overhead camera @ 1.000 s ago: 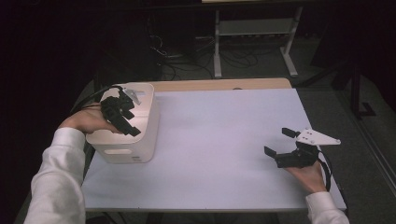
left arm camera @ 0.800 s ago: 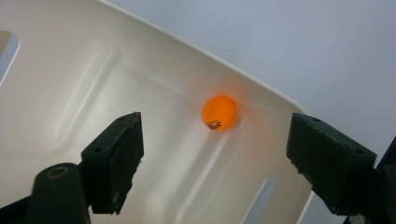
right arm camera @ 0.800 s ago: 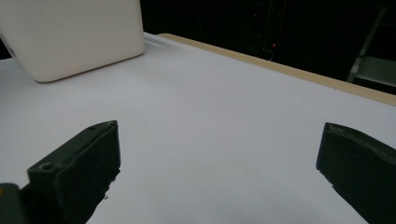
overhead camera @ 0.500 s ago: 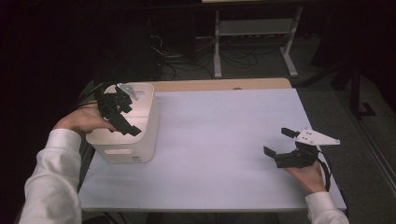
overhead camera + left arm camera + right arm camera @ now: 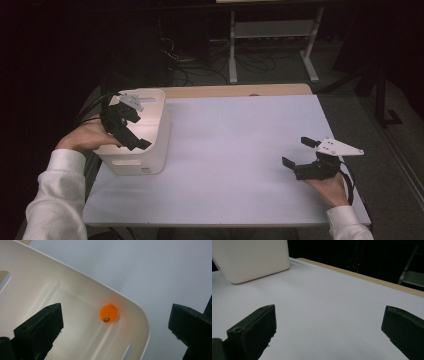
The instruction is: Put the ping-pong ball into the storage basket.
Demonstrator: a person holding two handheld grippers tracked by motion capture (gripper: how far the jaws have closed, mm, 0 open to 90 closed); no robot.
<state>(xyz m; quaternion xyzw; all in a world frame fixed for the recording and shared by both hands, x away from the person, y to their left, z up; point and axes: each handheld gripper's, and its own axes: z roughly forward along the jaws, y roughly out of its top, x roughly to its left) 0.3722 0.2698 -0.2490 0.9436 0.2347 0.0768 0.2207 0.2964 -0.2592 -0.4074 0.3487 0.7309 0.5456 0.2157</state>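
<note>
A white plastic bin [image 5: 150,150] stands at the table's left side. An orange ball [image 5: 108,314] lies inside it against the curved wall, near a corner. My left gripper [image 5: 136,131] hangs over the bin's open top, pointing down into it. Its jaws have just been opening and now stand wide apart, with nothing between them; the ball rests loose below. My right gripper [image 5: 298,152] sits low over the white tabletop [image 5: 235,150] at the right, open and empty, facing the bin [image 5: 252,260].
A wooden strip [image 5: 235,91] runs along the table's far edge. Behind it on the dark floor are a metal stand [image 5: 270,35] and cables. White tabletop stretches between the bin and the right gripper.
The left hand has shifted slightly to the left over the bin. The right gripper has stayed in place.
</note>
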